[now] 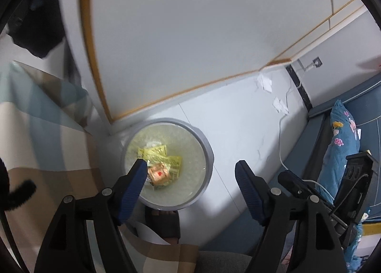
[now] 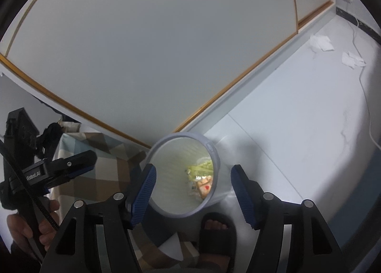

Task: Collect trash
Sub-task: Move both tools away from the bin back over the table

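Right under both grippers sits the gray trash bin (image 1: 207, 153), yellow wrappers (image 1: 164, 156) and a tan packet (image 1: 160, 174) lying at its bottom. Left gripper (image 1: 190, 177) hangs over it, jaws spread wide and holding nothing; right gripper (image 2: 193, 182) is the same deal, released and empty, pointing down from beside it. A foot in a black slipper (image 2: 215, 234) is planted just beside the bin on the white floor (image 2: 297, 130). Farther out, crumpled tissues (image 2: 320, 43) and another tissue (image 2: 352, 59) lie near a white cable (image 2: 366, 106), by the wall.
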Motion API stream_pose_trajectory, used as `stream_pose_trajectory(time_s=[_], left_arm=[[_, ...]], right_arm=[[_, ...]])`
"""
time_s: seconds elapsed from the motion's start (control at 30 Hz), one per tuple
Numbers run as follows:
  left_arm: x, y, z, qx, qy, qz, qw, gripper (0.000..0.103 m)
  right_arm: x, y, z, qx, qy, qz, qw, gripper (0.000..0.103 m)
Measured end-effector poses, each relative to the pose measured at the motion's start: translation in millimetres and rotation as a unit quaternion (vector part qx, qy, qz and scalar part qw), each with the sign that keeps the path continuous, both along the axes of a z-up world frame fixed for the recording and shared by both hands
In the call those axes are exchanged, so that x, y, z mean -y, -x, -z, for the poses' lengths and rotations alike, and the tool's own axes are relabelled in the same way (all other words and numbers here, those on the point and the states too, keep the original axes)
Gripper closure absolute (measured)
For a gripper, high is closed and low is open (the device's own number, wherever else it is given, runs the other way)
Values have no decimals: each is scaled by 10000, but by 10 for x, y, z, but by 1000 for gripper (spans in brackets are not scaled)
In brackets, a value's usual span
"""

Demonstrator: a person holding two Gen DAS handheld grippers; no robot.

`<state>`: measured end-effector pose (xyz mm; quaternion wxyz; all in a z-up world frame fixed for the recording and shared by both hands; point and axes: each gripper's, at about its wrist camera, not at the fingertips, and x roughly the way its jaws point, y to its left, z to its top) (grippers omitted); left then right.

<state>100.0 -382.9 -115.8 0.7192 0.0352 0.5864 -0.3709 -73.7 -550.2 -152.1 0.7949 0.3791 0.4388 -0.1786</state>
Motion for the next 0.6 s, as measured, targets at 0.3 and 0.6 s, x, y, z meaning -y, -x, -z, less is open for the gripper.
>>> stream_pose_trajectory(time_s=[0.3,0.6], left_arm=[[-625,92,-617,1029,301,-919,9900,30],[-1472,108,-1127,1825,443,-1643,9684,28]], right_arm=[[-304,-68,-589,346,625,-337,9969,30],[-912,-203,-1491,1249,1335,-739,9804,22]])
